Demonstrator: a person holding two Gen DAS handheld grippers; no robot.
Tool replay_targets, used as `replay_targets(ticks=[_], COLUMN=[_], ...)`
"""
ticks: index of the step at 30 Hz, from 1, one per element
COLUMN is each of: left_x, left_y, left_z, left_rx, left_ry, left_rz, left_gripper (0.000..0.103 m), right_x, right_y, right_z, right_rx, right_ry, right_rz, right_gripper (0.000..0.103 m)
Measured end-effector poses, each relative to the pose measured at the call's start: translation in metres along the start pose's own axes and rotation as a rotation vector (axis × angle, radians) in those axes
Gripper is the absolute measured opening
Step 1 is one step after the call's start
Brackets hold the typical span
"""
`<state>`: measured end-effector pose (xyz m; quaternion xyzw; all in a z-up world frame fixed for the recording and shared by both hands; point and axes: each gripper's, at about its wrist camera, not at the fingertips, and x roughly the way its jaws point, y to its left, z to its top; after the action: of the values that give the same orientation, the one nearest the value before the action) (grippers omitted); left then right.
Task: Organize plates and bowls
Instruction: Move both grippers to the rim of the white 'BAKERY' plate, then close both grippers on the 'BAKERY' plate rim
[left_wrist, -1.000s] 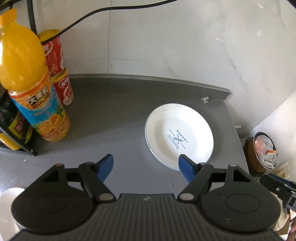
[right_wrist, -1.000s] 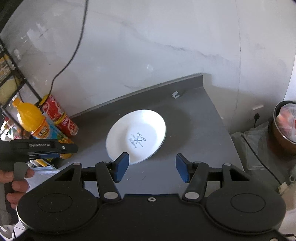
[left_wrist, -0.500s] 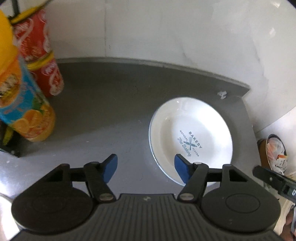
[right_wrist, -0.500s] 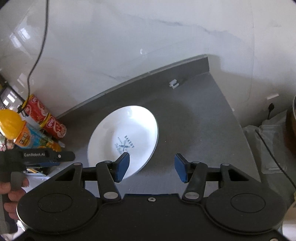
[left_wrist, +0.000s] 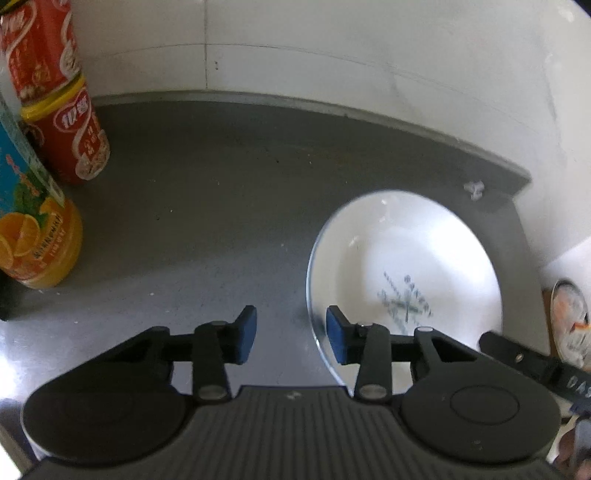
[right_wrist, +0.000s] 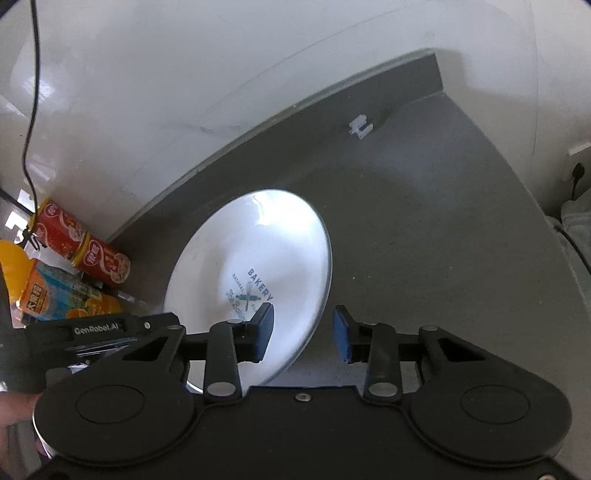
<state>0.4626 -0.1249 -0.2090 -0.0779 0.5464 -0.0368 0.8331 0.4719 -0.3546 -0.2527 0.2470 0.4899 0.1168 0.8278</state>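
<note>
- Grey counter, white wall behind. One white plate with a blue "BAKERY" print lies flat near the counter's right end. No bowl in either view.
- Left gripper: blue-padded fingers apart, nothing between them. Its right pad sits over the plate's left rim; the gap itself is over bare counter just beside the plate. Contact with the rim: cannot tell.
- Right gripper: fingers apart, empty. Its left pad overlaps the plate's inner face; the right pad is over bare counter. The plate's right-hand rim falls between the two pads in this view. Height above the rim: cannot tell.
- Off to the left, well apart from the plate: red cans stacked, and an orange juice bottle beside them. Small white clip near the back corner.
- Judged step: approach to pick up the plate, with the right gripper lined up on the rim. Grasp not yet made.
- Next move calls for: lowering so one pad slips under the lip and the other over it, then closing firmly.
- Risk, as judgement: glazed, shallow rim; the plate may skid on the counter or slip from a light pinch.
</note>
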Motion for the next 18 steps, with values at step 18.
replay_targets(ticks=[18], left_x=[0.013], left_y=[-0.010], left_z=[0.013], left_rx=[-0.026], left_ry=[-0.037], left_rz=[-0.043], left_gripper=[0.014], right_x=[0.022], right_y=[0.007], right_z=[0.010], right_rx=[-0.087], right_ry=[0.026], right_rz=[-0.043], right_gripper=[0.011])
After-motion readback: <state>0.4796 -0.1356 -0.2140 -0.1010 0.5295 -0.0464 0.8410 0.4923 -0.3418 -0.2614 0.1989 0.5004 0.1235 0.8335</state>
